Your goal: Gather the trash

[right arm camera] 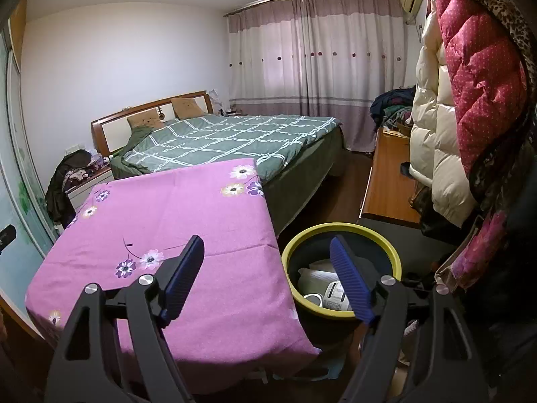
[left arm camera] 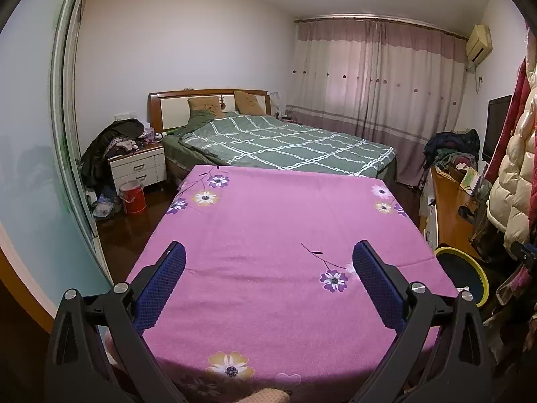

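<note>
Left tongs [left arm camera: 268, 255] and right tongs [right arm camera: 268, 252] both gape wide, gripping nothing.

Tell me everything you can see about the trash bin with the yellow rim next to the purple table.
The trash bin is round, with a dark body and a yellow-green rim, seemingly plastic. It stands upright and open on the floor, by the right edge of the table with the purple flowered cloth. Inside lie pale crumpled items and a printed white container. The right gripper hangs open above its near rim, touching nothing. The left wrist view shows only a slice of the bin.
</note>
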